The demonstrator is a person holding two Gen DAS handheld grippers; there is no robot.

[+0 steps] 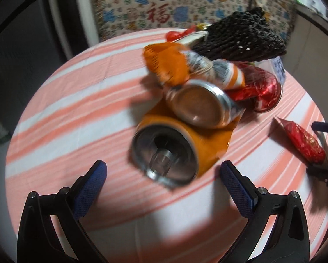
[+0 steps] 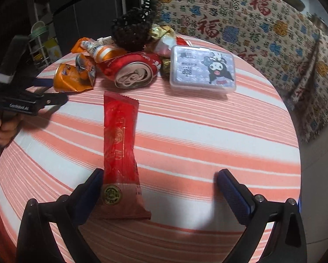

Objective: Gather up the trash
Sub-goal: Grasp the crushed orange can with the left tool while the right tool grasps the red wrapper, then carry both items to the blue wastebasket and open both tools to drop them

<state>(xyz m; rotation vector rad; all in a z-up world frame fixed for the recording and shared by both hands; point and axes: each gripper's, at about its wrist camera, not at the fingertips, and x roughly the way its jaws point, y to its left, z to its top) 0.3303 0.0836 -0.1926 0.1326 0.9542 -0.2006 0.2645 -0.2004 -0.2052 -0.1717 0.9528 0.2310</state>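
in the left wrist view the left gripper (image 1: 164, 171) hangs over a round table with a pink and white striped cloth (image 1: 65, 114), its two blue-padded fingers spread wide and holding nothing. just ahead of the fingertips, in line with the gap between them, an orange can (image 1: 168, 151) lies on its side with its round end toward the camera. behind it, touching, lies a second can with a brownish end (image 1: 199, 103), then a crumpled orange wrapper (image 1: 164, 63), an orange and white wrapper (image 1: 227, 74), a crushed red can (image 1: 260, 89) and a black knitted thing (image 1: 236, 37) at the far edge. the whole view is blurred. off to the right, well apart from the heap, a red snack packet (image 1: 302, 140) lies by the dark fingers of the right gripper (image 1: 323, 149).

in the right wrist view the right gripper (image 2: 160, 179) is likewise released, jaws wide apart and empty. the red snack packet (image 2: 121, 153) lies flat on the cloth, running lengthwise away from the camera; its near end sits against the inner face of the left finger, far from the right one. beyond it stands the heap: the red can (image 2: 133, 70), the orange can (image 2: 69, 79), the knitted thing (image 2: 131, 28), and a clear plastic box with a cartoon print (image 2: 203, 70) to the right. at the left edge a hand (image 2: 1, 127) holds the left gripper (image 2: 54, 92), which points toward the orange can.
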